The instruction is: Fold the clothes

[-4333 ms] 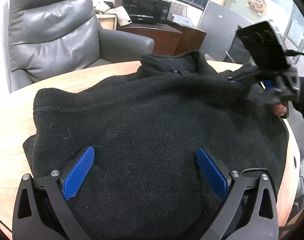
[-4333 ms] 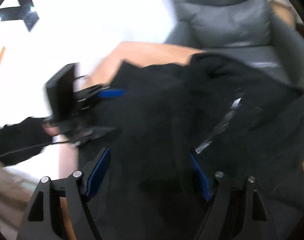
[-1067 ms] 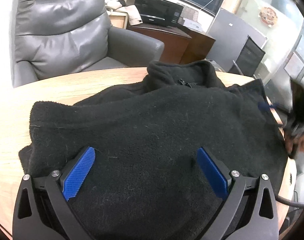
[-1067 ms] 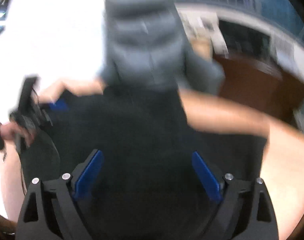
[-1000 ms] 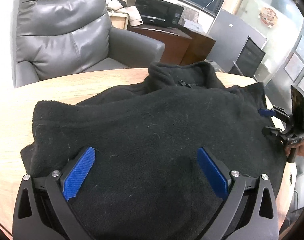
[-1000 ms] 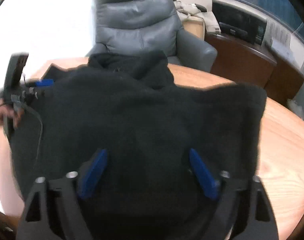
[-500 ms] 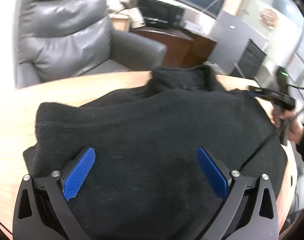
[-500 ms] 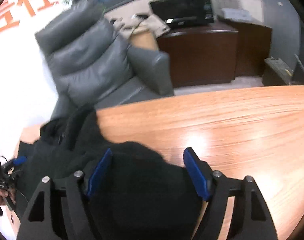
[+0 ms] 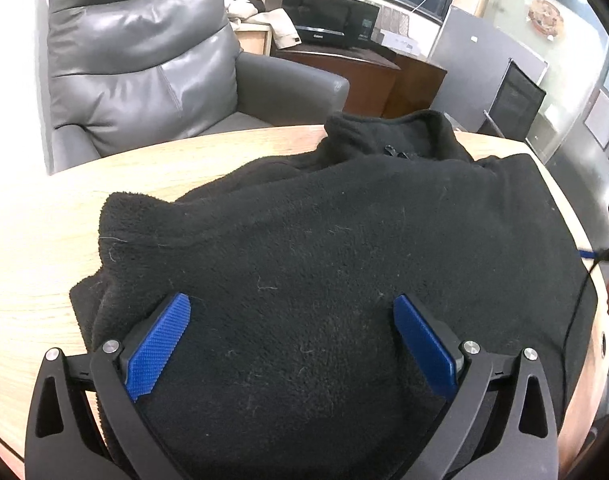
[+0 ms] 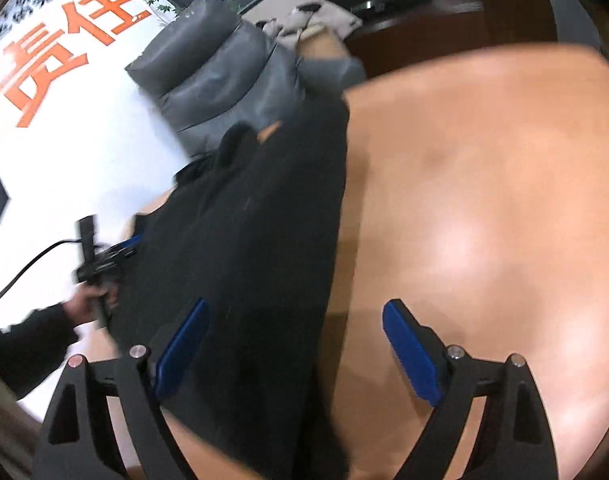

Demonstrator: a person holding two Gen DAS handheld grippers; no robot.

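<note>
Black fleece jacket (image 9: 344, 264) lies spread over a round wooden table (image 9: 36, 240), collar and zipper toward the grey leather armchair (image 9: 144, 60).

Left gripper (image 9: 290, 330): angled steeply down over the near part of the fleece, blue pads (image 9: 160, 344) standing wide with the cloth bulging up between them. Whether the pads touch the pile cannot be told; nothing looks pinched.

Right gripper (image 10: 294, 346): tilted down and rolled, so the room leans in its view. Its jaws have just been opening and now stand wide. The left pad sits over the jacket's straight edge, the right pad over bare wood; the cloth edge runs between them but is not clamped.

Left wrist view only: fine pile and stray hairs on the fleece, a dark cabinet (image 9: 364, 76) with a black appliance (image 9: 324, 24) on top behind the chair, and at the far right rim a sliver of the other tool with a blue tip, too cut off to read.

Right wrist view only, blurred: the person's left hand (image 10: 90, 300) in a dark sleeve (image 10: 20, 352) gripping the left gripper's handle, cable trailing off it; a white wall with large orange characters (image 10: 52, 48); a broad bare stretch of glossy table to the right of the jacket.
</note>
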